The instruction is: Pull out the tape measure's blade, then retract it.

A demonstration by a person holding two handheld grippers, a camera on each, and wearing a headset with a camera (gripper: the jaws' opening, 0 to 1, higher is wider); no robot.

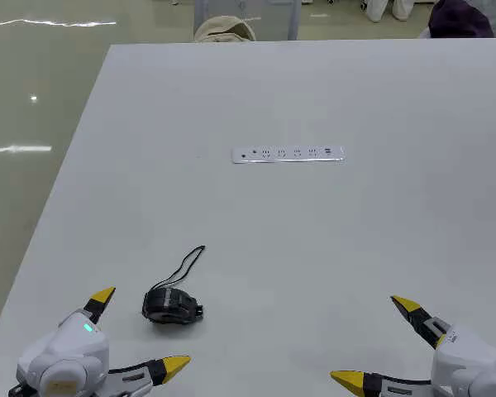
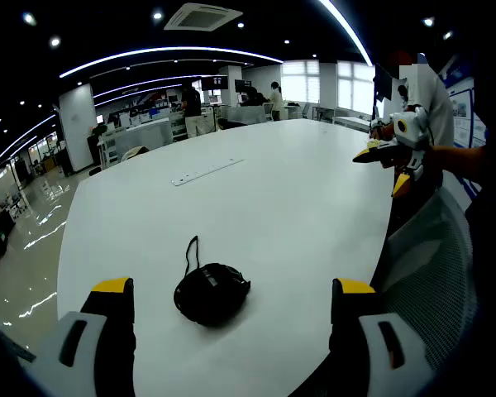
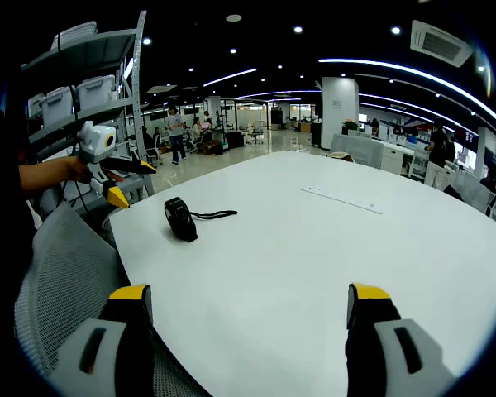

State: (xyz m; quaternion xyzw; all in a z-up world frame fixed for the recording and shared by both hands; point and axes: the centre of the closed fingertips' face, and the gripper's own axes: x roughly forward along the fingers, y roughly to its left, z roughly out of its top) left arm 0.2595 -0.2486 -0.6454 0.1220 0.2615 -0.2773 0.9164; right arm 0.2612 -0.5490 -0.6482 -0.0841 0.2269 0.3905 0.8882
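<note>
Black tape measure (image 1: 172,304) near front edge of white table (image 1: 314,240), beside wide-open left tool (image 1: 140,328); right tool (image 1: 376,341) open, well apart.

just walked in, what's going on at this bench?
A person holds a pair of tongs in each hand over a white table. Nothing is being handled yet. A black tape measure lies on the table with its blade in and its strap trailing away from the person. The left tongs are open right beside it, not touching. The right tongs are open too, well off to the side and holding nothing. A power strip lies further back.
</note>
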